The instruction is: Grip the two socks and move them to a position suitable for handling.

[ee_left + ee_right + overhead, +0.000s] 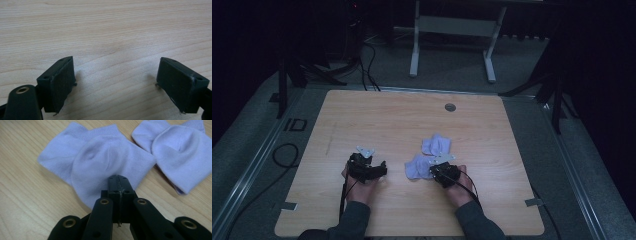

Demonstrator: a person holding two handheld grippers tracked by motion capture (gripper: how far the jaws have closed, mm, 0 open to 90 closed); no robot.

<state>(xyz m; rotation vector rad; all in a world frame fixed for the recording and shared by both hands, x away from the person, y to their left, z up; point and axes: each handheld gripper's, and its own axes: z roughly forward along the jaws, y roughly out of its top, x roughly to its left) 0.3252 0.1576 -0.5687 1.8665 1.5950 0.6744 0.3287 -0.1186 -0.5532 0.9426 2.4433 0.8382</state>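
Socks: two pale lilac ones on the table (362, 115), right of the middle; near sock (100, 165) just ahead of my right tongs, far sock (180, 152) beside it, a little farther off, their edges close or touching.
Near sock: lies crumpled, cuff turned away from me, toe end toward my jaws.
Far sock: bunched the same way, not laid flat.
Right tongs (118, 180): jaws pressed together, tip low over the near edge of the near sock; I cannot tell whether any fabric is pinched between them, and nothing looks lifted.
Left tongs (116, 82): jaws wide apart, nothing between them, just bare wood; parked to the left, well apart from the socks.
Done so far: as I judge it, very little; both socks are loose and unpaired, neither folded nor stacked.
Left to do: get a real hold on the near sock, bring my left tongs over to help, then lay the two together.
Watch for: thin knit slipping out of a shallow pinch.
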